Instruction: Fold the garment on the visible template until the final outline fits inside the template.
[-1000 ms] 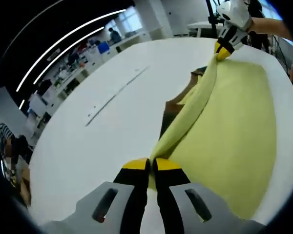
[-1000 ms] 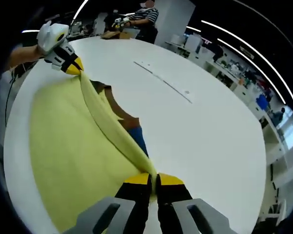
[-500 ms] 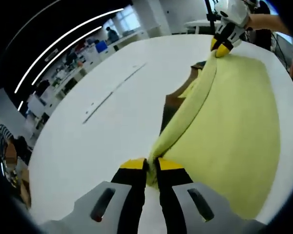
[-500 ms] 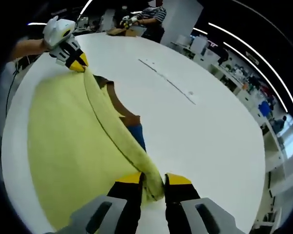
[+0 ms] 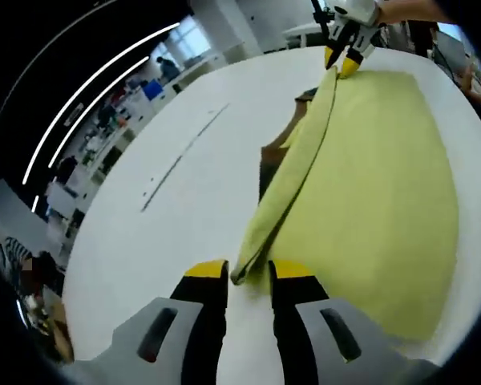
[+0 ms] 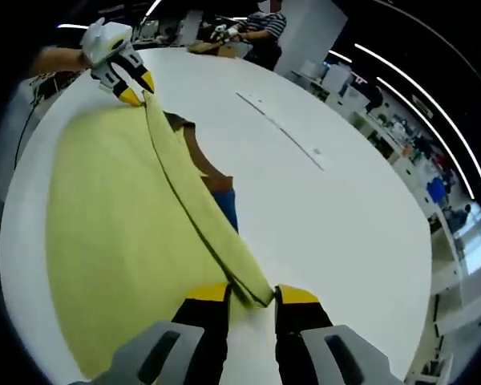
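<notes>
Yellow fold laid down, both claws letting go

Yellow cloth, one garment (image 5: 369, 176), lies spread on the white worktop (image 5: 168, 208), with its far edge turned back over itself into a long doubled band. A second ago both claws pinched that band at its two ends and held it raised and taut; now the band has dropped onto the cloth and the jaws have parted. The left claw (image 5: 249, 273) stands wide, the corner of the fold lying loose between its yellow tips. The right claw (image 6: 251, 295) is likewise wide, with the other corner resting in its gap. Each claw also appears far off in the other's view, at the opposite end of the band, tips apart.

My reading: this fold is placed and released, so one step of the folding is done. Just beyond the folded edge, brown (image 6: 199, 160) and blue (image 6: 227, 213) patches of the template peep out; how much of it the garment hides I cannot tell, so whether the outline fits yet is open. More folds look likely.

Count: one garment, one template, two claws, one worktop.
</notes>
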A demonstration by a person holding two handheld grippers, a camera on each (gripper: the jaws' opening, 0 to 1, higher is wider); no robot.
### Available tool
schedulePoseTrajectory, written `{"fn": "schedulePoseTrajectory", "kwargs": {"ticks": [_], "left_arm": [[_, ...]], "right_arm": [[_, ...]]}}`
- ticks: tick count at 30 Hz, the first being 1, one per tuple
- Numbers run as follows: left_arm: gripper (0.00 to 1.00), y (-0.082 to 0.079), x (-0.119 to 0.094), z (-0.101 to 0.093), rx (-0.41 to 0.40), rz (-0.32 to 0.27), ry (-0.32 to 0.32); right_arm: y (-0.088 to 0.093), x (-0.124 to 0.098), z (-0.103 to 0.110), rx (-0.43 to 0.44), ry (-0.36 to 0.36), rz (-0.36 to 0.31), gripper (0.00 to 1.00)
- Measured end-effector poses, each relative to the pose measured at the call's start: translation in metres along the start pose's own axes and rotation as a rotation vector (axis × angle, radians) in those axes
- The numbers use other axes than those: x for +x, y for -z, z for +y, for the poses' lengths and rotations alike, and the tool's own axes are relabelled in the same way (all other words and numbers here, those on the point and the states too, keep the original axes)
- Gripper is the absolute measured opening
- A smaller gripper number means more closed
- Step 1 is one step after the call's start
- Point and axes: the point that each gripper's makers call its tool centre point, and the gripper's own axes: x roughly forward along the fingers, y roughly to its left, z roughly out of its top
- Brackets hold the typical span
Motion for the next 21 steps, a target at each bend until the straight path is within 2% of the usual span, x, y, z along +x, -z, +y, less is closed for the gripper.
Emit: {"fn": "schedulePoseTrajectory", "kwargs": {"ticks": [2,4,9,13,16,20,21], "left_arm": [[0.14,0.001,0.001,0.000,0.017,0.017,-0.014],[0.12,-0.002,0.001,-0.003,-0.002,-0.002,0.000],[0.04,0.000,-0.001,-0.003,-0.012,0.002,-0.009],[0.03,-0.005,-0.005,0.004,-0.099,-0.042,-0.030],[0.03,-0.004,-0.004,0.008,-0.268,-0.068,-0.027],[0.03,-0.001,0.002,0.013,-0.413,-0.069,-0.049],[0.03,-0.001,0.003,0.014,-0.424,-0.069,-0.055]], "right_arm": [[0.000,0.001,-0.003,-0.051,0.026,0.003,0.15],[0.002,0.002,-0.003,-0.068,0.029,0.014,0.12],[0.002,-0.002,-0.006,-0.051,0.046,0.004,0.03],[-0.004,-0.007,-0.008,0.074,0.034,-0.060,0.00],[-0.005,-0.007,-0.014,0.200,0.031,-0.089,0.00],[-0.005,-0.003,-0.018,0.369,0.029,-0.108,0.00],[-0.004,-0.001,-0.019,0.427,0.036,-0.104,0.00]]}}
